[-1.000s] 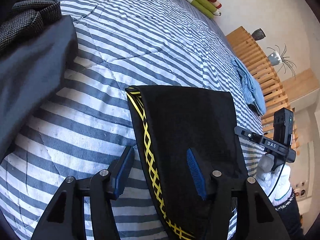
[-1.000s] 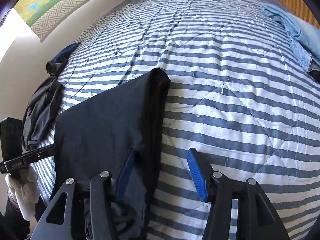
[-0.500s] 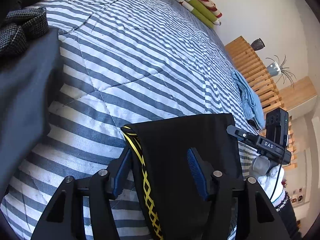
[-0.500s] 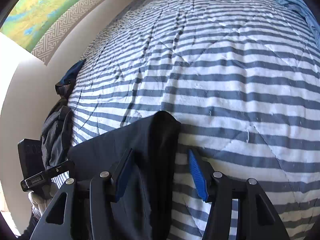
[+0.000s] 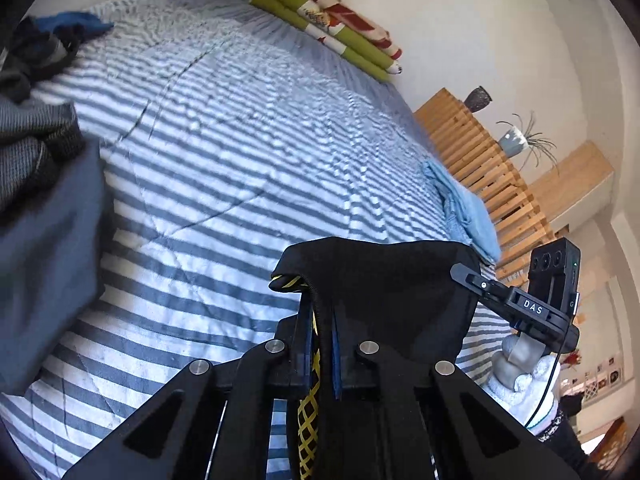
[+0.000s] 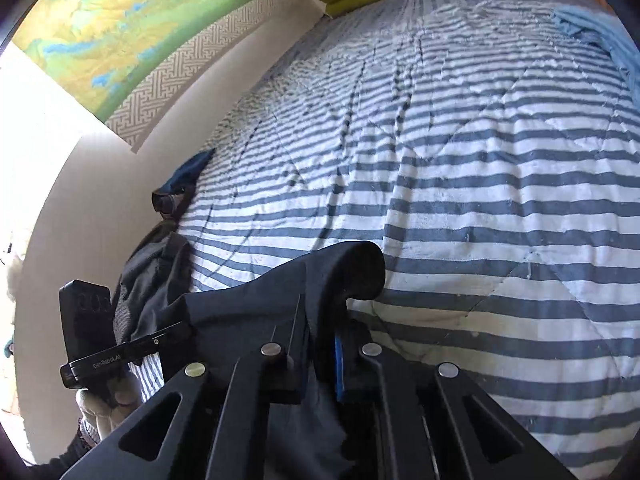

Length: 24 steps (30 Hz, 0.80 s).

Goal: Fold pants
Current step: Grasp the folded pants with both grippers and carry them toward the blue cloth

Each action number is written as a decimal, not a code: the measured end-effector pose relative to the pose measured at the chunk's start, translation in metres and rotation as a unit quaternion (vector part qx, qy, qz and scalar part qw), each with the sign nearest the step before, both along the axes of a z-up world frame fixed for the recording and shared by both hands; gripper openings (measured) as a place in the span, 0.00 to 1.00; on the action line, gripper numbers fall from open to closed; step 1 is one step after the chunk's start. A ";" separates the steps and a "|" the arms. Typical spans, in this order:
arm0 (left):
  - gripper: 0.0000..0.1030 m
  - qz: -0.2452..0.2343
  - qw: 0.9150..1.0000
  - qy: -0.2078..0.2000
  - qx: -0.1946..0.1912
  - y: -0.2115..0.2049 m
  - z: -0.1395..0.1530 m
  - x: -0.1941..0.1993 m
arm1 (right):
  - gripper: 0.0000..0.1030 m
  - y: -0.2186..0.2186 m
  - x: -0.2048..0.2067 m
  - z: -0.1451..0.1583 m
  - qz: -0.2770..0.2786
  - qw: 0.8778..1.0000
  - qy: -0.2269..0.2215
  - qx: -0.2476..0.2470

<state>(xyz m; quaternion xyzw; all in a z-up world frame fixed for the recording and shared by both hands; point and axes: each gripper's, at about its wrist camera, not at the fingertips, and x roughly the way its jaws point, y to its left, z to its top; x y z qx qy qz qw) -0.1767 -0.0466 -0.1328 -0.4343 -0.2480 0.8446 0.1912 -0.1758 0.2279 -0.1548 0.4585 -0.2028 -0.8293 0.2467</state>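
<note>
Left gripper (image 5: pixel 320 344), jaws closing, pinches the yellow-lattice-trimmed edge of the black pants (image 5: pixel 384 288). Right gripper (image 6: pixel 320 344), jaws closing, pinches the opposite edge of the pants (image 6: pixel 340 276). The pants are raised off the striped quilt (image 5: pixel 240 140) near its front edge; folded light-blue cloth (image 5: pixel 464 208) lies at its right edge.

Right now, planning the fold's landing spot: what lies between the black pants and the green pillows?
Only bare striped quilt between pants and pillows, in both wrist views.
</note>
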 end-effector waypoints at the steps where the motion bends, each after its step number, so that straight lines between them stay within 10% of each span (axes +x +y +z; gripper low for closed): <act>1: 0.06 -0.006 1.000 0.017 0.000 0.003 0.016 0.004 | 0.08 0.003 0.007 0.012 -0.005 1.000 0.016 0.003; 13: 0.06 -0.112 0.982 0.151 0.011 0.129 0.162 0.011 | 0.08 0.089 0.112 0.173 -0.134 0.969 0.198 0.063; 24: 0.06 -0.208 0.958 0.196 0.019 0.296 0.221 -0.062 | 0.08 0.217 0.113 0.230 -0.247 0.935 0.225 0.119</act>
